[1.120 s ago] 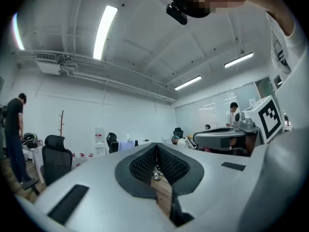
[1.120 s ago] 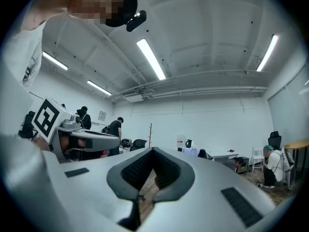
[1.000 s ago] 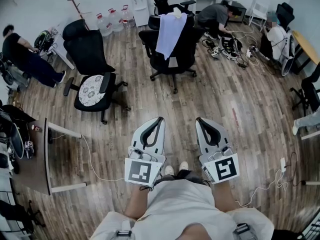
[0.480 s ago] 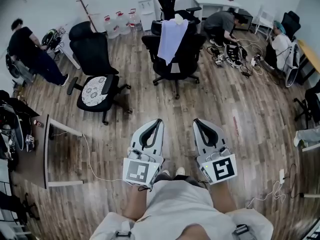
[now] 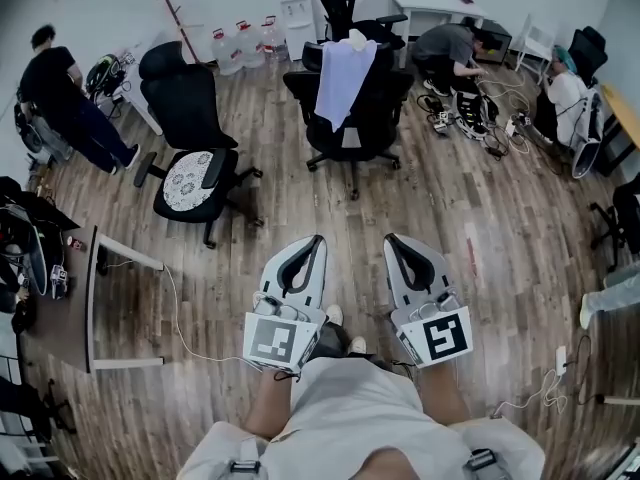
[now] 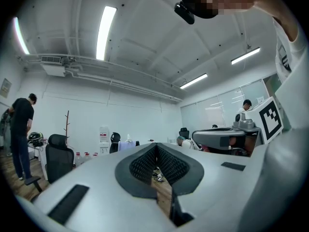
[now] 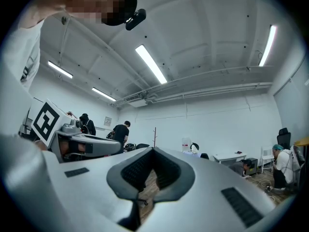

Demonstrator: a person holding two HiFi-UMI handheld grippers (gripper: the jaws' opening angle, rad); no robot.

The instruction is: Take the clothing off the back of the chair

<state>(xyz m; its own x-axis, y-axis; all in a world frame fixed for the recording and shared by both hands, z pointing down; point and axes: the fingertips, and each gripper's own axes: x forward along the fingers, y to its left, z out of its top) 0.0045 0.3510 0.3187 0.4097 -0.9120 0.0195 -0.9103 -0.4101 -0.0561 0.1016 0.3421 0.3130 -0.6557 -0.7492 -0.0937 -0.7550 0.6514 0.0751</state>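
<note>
A: Clothing (image 5: 343,76): position and make?

B: Nearest items first. Left gripper (image 5: 318,240): smooth grey moulded shell, black ribbed pads, marker cube at the rear. Held level, pointing forward. Jaws closed tip to tip, nothing between them. Right gripper (image 5: 392,238): same build and pose, set parallel just beside the left. Jaws pressed together, empty.

A: Below and beyond?

B: Floor (image 5: 450,198): brown wood planks with a slight sheen. Desk (image 5: 75,328) at left: dark top, white legs, thin white cable (image 5: 180,318) trailing across the boards. Mid-distance: mesh chair (image 5: 185,98), black, high-backed, with a round lace-patterned cushion (image 5: 183,180) on the seat. Farther on: swivel chair (image 5: 365,118), black, with a star base. Clothing draped over its backrest: pale lavender-white soft cloth, hanging in long loose folds, collar end bunched at the top. Well apart from both grippers.

A: Farthest row?

B: Water jugs (image 5: 245,40): clear plastic, red caps, lined up by the wall. Standing person (image 5: 60,98) in dark clothes at far left. Crouched person (image 5: 450,48) at right, bent over tangled cables.
</note>
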